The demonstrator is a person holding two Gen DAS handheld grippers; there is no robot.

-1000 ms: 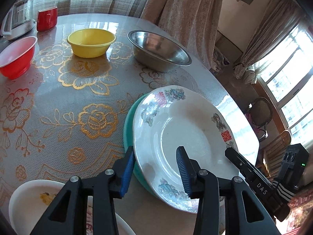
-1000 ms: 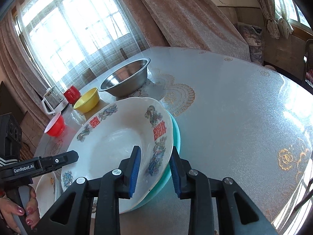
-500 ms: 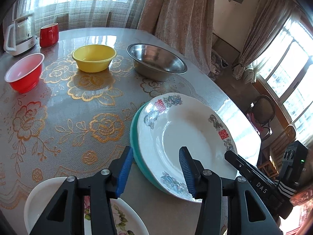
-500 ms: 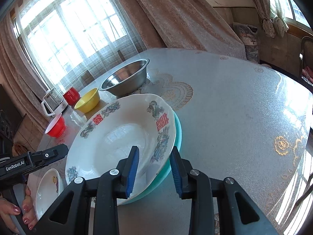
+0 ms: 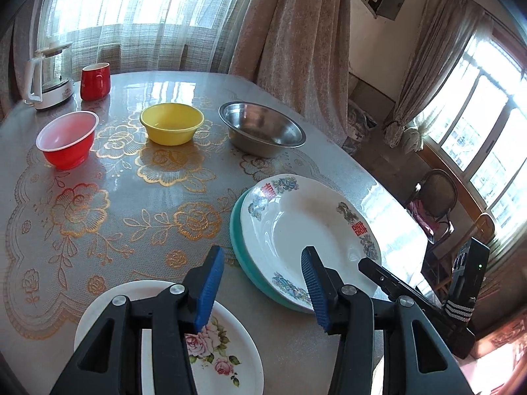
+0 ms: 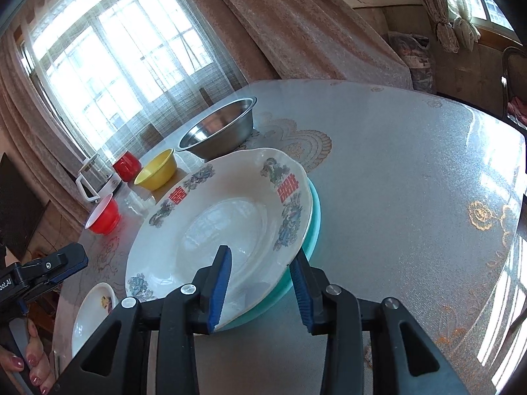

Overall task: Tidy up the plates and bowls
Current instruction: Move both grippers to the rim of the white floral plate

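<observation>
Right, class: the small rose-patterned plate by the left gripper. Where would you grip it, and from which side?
Grip the rose plate by its near rim, coming in low from the left gripper's side. It lies flat and alone on the table, so only the thin raised edge offers purchase.

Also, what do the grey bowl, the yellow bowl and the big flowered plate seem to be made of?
Grey bowl: probably stainless steel, with a brushed metallic sheen and a thin rolled rim. Yellow bowl: likely plastic, an even, opaque colour with a soft dull shine. Big flowered plate: glazed ceramic or enamel, glossy white with window reflections and printed flowers; the pictures cannot settle which.
</observation>
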